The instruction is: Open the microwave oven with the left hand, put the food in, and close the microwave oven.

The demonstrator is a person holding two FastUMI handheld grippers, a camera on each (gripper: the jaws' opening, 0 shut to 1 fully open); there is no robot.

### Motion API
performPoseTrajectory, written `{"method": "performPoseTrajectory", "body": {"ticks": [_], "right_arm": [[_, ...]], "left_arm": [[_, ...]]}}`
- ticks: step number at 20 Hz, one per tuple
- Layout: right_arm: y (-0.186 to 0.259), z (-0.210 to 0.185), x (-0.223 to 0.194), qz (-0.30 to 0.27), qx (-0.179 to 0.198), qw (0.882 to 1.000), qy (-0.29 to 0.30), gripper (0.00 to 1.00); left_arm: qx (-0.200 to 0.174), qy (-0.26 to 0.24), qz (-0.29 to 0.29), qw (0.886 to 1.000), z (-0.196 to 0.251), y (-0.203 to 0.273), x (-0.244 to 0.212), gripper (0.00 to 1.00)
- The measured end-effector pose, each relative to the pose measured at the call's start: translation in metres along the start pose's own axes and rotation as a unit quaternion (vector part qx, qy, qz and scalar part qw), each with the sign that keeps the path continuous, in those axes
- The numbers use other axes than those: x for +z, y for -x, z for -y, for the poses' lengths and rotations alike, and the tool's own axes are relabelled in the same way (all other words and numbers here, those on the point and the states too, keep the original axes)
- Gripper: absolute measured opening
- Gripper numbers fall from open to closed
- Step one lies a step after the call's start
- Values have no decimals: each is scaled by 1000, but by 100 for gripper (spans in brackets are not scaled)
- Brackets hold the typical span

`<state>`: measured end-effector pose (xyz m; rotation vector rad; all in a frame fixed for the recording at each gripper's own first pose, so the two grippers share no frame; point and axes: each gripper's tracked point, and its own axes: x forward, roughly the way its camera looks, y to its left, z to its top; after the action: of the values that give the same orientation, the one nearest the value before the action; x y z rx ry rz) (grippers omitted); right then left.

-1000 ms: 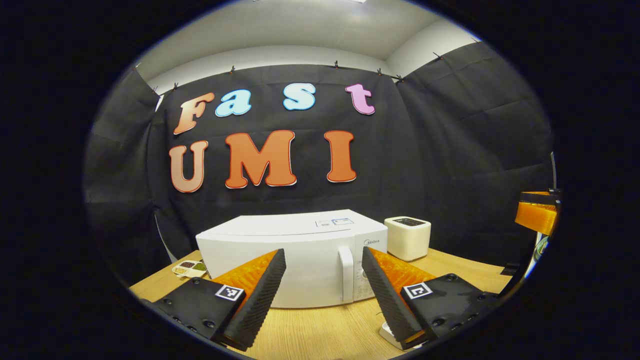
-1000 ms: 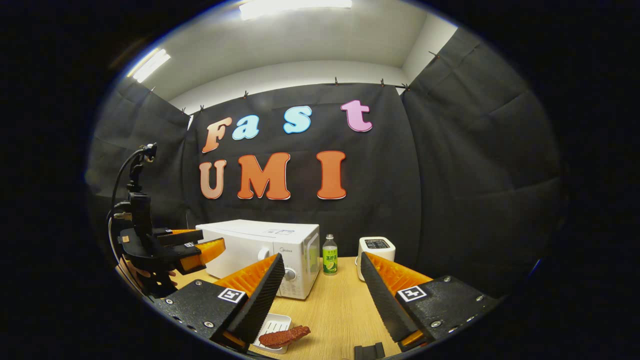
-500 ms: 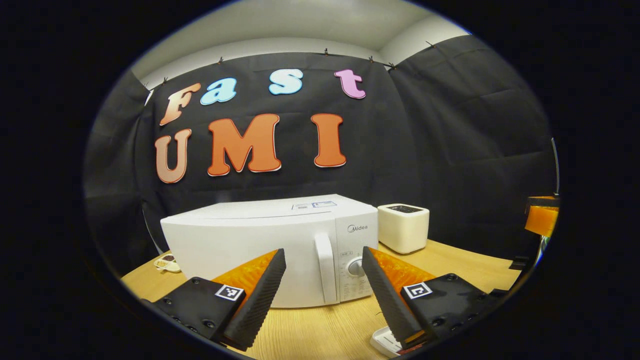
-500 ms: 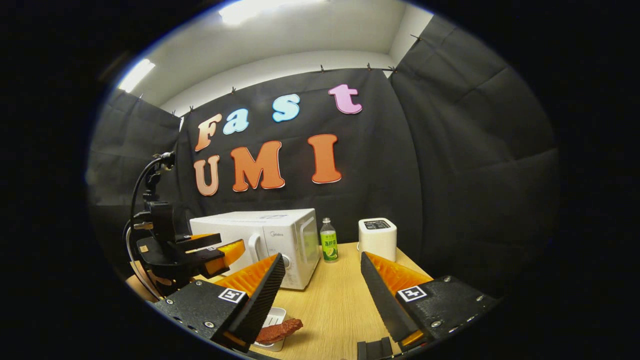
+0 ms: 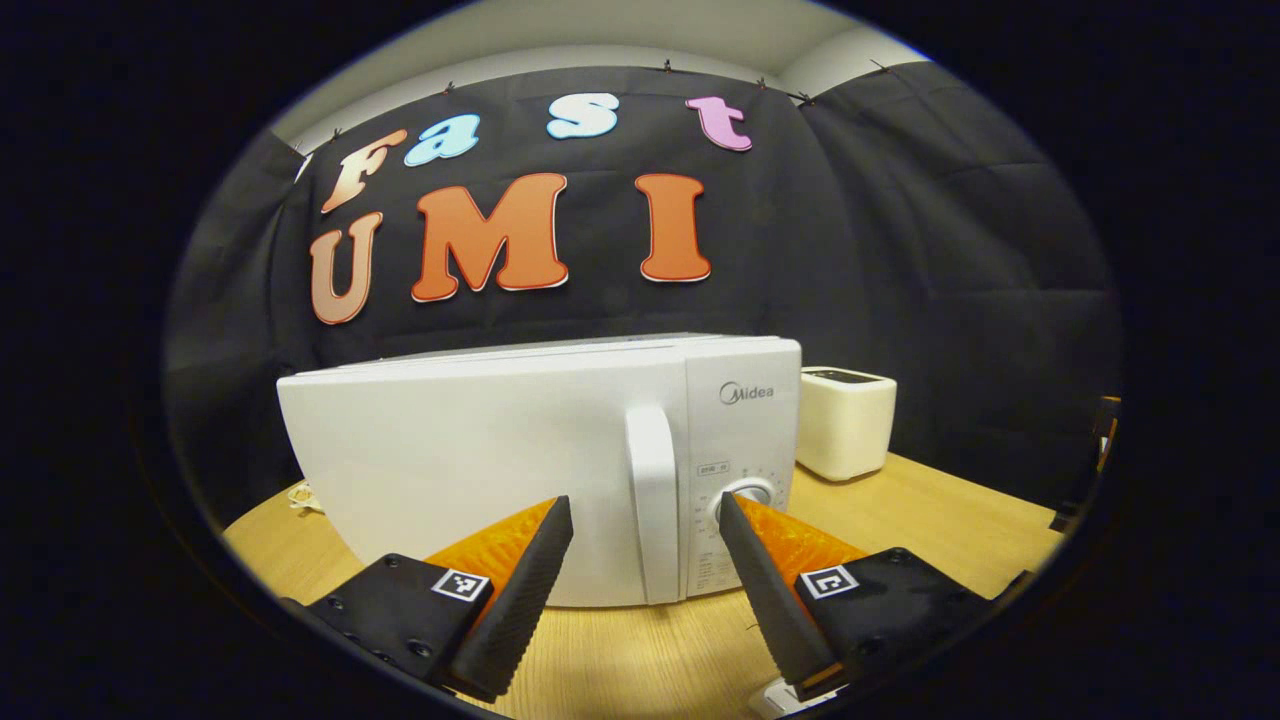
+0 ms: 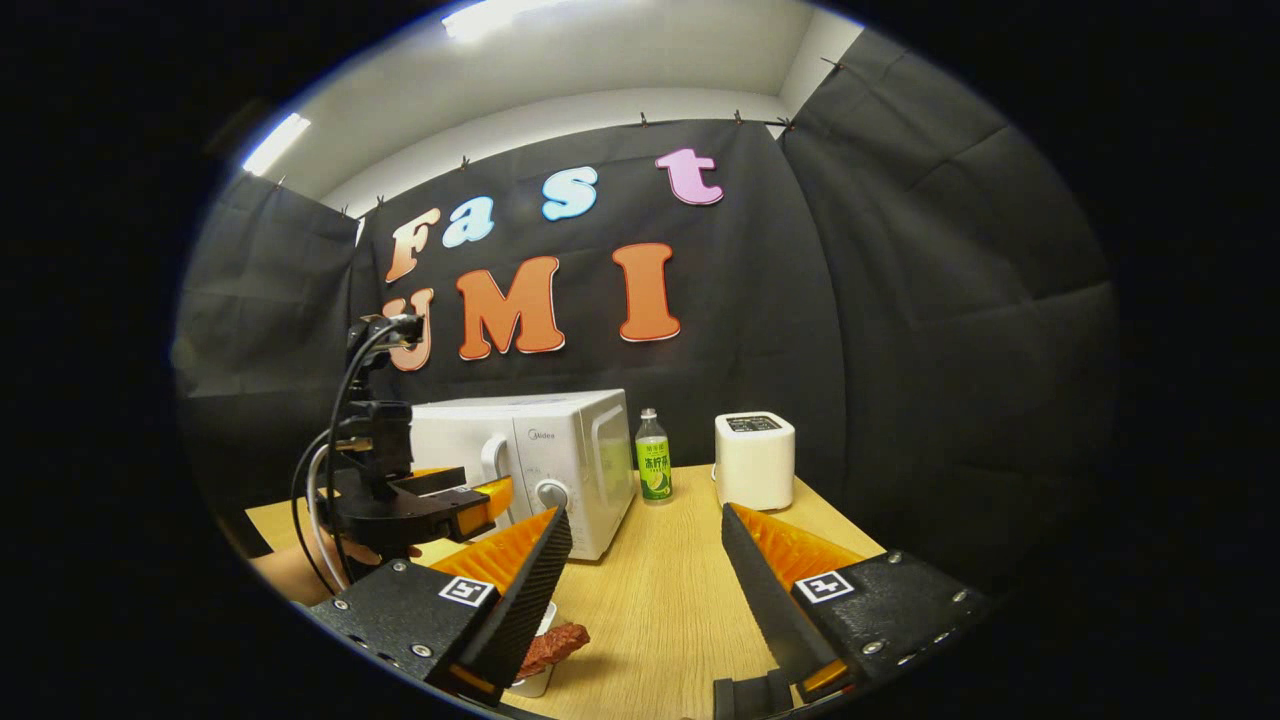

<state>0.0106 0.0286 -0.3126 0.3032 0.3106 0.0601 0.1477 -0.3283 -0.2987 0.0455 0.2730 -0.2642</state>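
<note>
We note microwave oven (image 5: pixel 520 470) on wooden table (image 5: pixel 930 520), door shut, handle (image 5: pixel 652 505) vertical beside control panel. Left gripper (image 5: pixel 645 525) spread wide, nothing held, fingers either side of handle in left gripper view, near door; contact we cannot tell. Right gripper (image 6: pixel 645 535) likewise spread, empty, above table. Food (image 6: pixel 552 647), reddish-brown piece, lies on small white dish (image 6: pixel 535 680) just below right gripper's left finger. We record green-labelled bottle (image 6: pixel 651 470) and white box-shaped appliance (image 6: pixel 754 460) beyond microwave oven.
</note>
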Motion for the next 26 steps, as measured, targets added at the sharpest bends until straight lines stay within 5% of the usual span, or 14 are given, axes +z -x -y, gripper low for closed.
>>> {"method": "performPoseTrajectory", "body": {"ticks": [10,12,13,14,18,26], "right_arm": [[-3,-1,-27,-28,2,1000,-8,94],[-2,0,-30,-33,0,999,-9,94],[-1,1,-31,-34,-3,999,-8,94],[0,2,-31,-34,-4,999,-9,94],[4,5,-36,-40,-7,999,-19,93],[14,11,-51,-58,-14,998,-22,93]], "left_arm": [[31,-1,-34,999,7,-23,-30,67],[22,7,-27,999,18,-24,-31,51],[21,5,-28,999,17,-23,-31,33],[21,9,-25,999,14,-26,-31,29],[19,20,-28,999,17,-27,-30,17],[27,27,-45,998,17,-18,-36,17]]}}
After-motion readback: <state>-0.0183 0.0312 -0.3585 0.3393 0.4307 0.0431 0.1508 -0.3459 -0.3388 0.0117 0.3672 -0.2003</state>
